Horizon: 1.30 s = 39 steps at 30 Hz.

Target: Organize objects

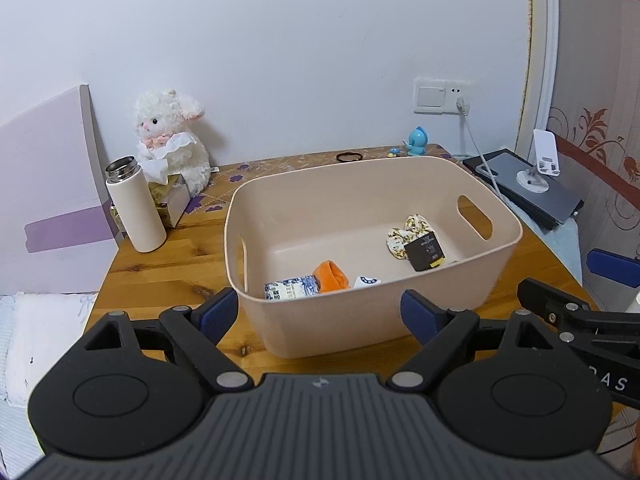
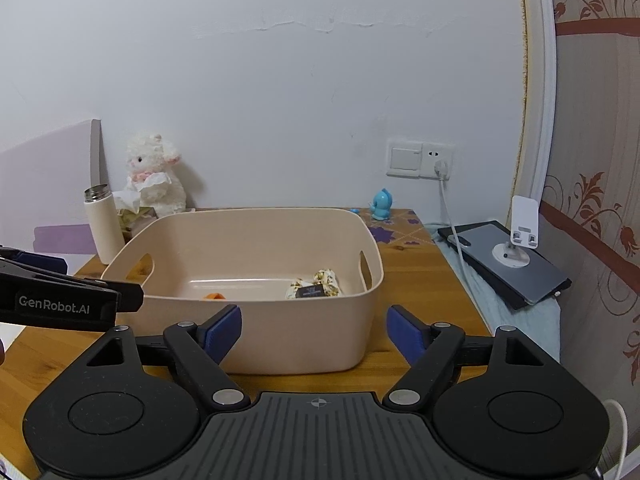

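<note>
1. A beige plastic storage bin (image 1: pixel 376 320) with cut-out handles is seen standing on the wooden table (image 1: pixel 160 272), near its front edge.
2. Inside the bin, an orange fabric piece (image 1: pixel 330 277), a blue-and-white patterned packet (image 1: pixel 291 289), a floral cloth scrunchie (image 1: pixel 404 236) and a black card (image 1: pixel 425 255) are seen lying on the floor.
3. The left gripper (image 1: pixel 320 312) is held before the bin's near wall, fingers spread wide, nothing between them.
4. The right gripper (image 2: pixel 314 330) is likewise spread, empty.
5. A white insulated bottle (image 1: pixel 136 210) and a white plush lamb (image 1: pixel 172 140) are seen at the back left.
</note>
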Each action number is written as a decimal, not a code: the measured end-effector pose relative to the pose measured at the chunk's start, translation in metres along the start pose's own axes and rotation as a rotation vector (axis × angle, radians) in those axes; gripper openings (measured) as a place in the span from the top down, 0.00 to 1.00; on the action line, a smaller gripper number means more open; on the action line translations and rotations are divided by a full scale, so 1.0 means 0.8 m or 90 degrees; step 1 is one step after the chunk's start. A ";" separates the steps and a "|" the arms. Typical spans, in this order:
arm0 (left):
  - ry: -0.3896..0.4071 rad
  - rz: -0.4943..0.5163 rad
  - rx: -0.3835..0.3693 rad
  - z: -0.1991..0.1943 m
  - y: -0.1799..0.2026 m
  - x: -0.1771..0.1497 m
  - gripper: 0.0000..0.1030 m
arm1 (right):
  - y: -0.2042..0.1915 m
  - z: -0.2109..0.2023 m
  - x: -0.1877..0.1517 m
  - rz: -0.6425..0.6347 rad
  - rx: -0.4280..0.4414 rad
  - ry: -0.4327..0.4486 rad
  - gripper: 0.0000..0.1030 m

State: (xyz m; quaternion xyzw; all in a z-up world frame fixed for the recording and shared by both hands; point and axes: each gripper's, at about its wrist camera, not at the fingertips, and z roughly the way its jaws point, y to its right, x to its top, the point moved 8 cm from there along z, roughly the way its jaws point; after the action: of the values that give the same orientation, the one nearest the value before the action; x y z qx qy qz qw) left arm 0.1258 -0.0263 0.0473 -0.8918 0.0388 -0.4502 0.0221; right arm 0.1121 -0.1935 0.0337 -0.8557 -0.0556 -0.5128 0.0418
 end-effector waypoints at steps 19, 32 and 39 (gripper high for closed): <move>0.046 -0.009 -0.008 -0.077 -0.004 -0.035 0.13 | -0.001 -0.062 -0.030 -0.001 0.018 0.021 0.17; 0.029 -0.036 -0.026 -0.108 -0.014 -0.082 0.12 | -0.011 -0.100 -0.058 0.006 0.029 0.019 0.16; 0.023 -0.032 -0.031 -0.120 -0.014 -0.103 0.12 | -0.016 -0.114 -0.069 0.006 0.031 0.019 0.15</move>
State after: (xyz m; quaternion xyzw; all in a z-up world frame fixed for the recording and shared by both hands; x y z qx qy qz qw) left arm 0.0001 -0.0082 0.0392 -0.8846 0.0280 -0.4654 -0.0114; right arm 0.0045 -0.1952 0.0280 -0.8468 -0.0636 -0.5239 0.0660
